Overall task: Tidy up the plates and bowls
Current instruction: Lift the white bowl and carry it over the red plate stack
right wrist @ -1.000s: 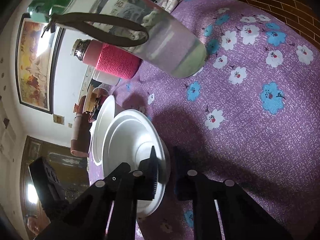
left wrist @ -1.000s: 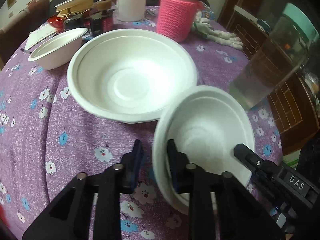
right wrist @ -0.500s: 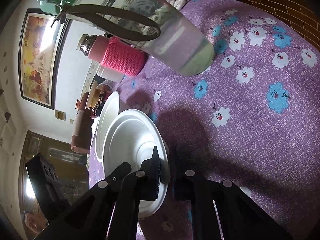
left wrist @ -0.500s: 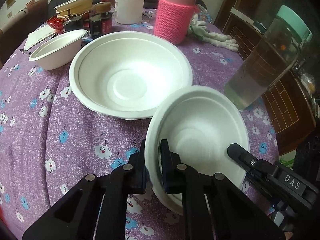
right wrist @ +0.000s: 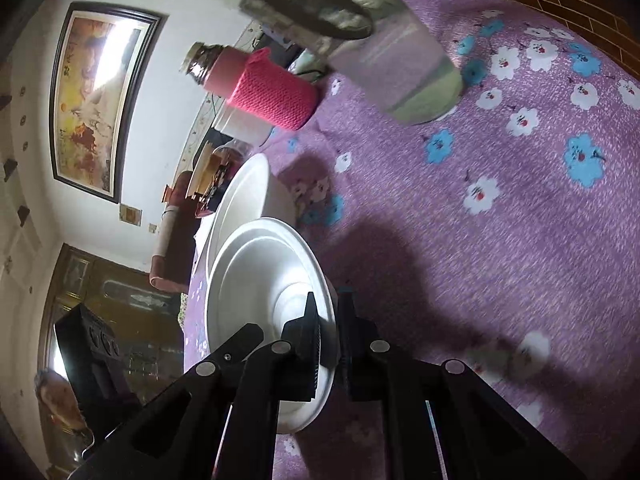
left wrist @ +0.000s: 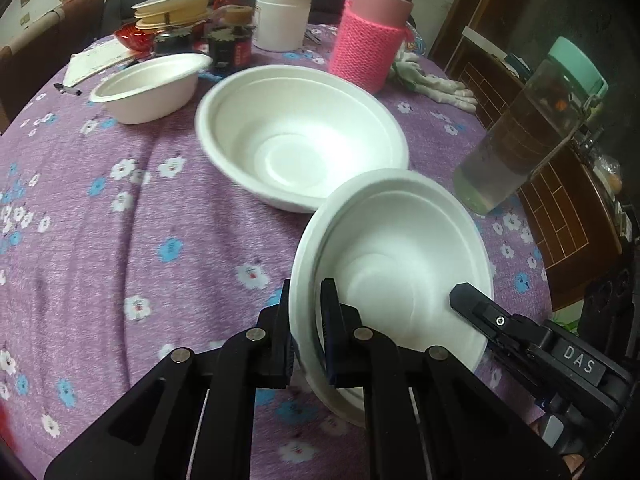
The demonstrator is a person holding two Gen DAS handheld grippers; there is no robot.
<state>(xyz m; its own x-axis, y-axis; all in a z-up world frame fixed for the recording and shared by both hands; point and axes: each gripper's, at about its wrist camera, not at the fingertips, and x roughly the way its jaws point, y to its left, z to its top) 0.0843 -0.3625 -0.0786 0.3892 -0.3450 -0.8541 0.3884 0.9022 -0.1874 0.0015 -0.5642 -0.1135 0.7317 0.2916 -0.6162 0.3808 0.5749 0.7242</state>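
A small white paper bowl (left wrist: 396, 264) is tilted over the purple flowered tablecloth (left wrist: 132, 248). My left gripper (left wrist: 306, 292) is shut on its near left rim. My right gripper (right wrist: 327, 304) is shut on the opposite rim of the same small bowl (right wrist: 256, 276); its finger (left wrist: 476, 308) shows at the bowl's right edge in the left wrist view. Just beyond stands a large white bowl (left wrist: 300, 140), and the large bowl (right wrist: 240, 200) also shows past the held one in the right wrist view. Another small white bowl (left wrist: 152, 84) stands at the far left.
A clear water bottle with a green cap (left wrist: 528, 132) stands to the right near the table edge. A flask in a pink knitted sleeve (left wrist: 372, 36), a white jar (left wrist: 282, 16), dark jars (left wrist: 232, 44), stacked containers (left wrist: 176, 8) and white gloves (left wrist: 436, 84) crowd the far side.
The left jaws closed onto the small bowl's rim. Both grippers and the bowl shifted, so the large bowl and far-side items now sit further right in the left wrist view.
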